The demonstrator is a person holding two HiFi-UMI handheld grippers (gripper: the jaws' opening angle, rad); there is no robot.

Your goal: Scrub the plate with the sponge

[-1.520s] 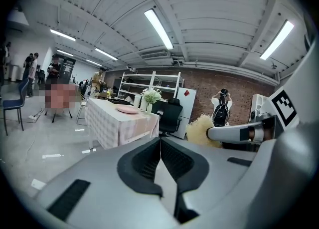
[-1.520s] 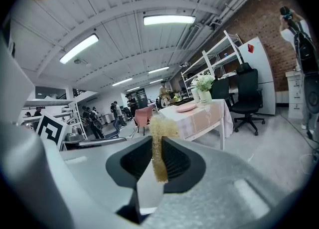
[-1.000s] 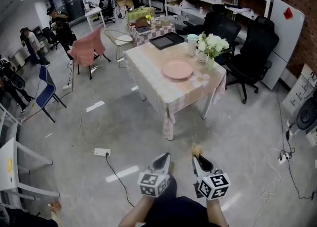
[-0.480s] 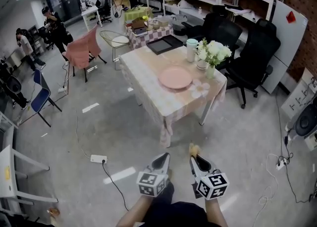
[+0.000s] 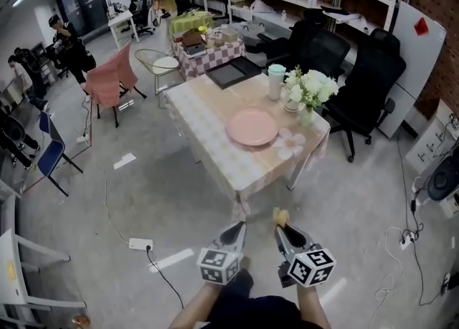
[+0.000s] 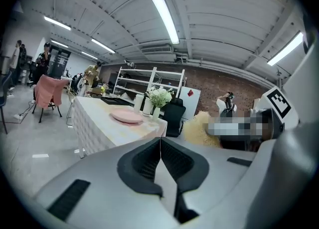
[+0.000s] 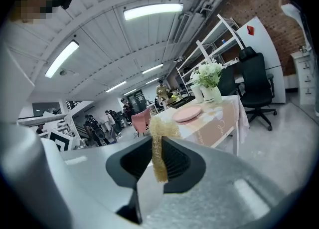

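Note:
A pink plate (image 5: pixel 252 127) lies on the cloth-covered table (image 5: pixel 208 116) ahead of me; the same plate (image 6: pixel 127 117) (image 7: pixel 187 114) shows in both gripper views. My right gripper (image 5: pixel 281 224) (image 7: pixel 158 145) is shut on a thin yellow sponge (image 7: pixel 160 148), whose tip (image 5: pixel 280 216) pokes out past the jaws. My left gripper (image 5: pixel 237 228) (image 6: pixel 160 145) is shut with nothing in it. Both are held low over the floor, short of the table's near corner.
On the table stand a vase of white flowers (image 5: pixel 310 89), a pale green cup (image 5: pixel 276 80) and a black tray (image 5: pixel 234 72). Black office chairs (image 5: pixel 366 80) sit to the right, a power strip (image 5: pixel 140 244) and cable lie on the floor at left, people stand far back.
The table and plate have come nearer and shifted slightly left in the head view. Both grippers keep the same pose, the right one still holding the sponge.

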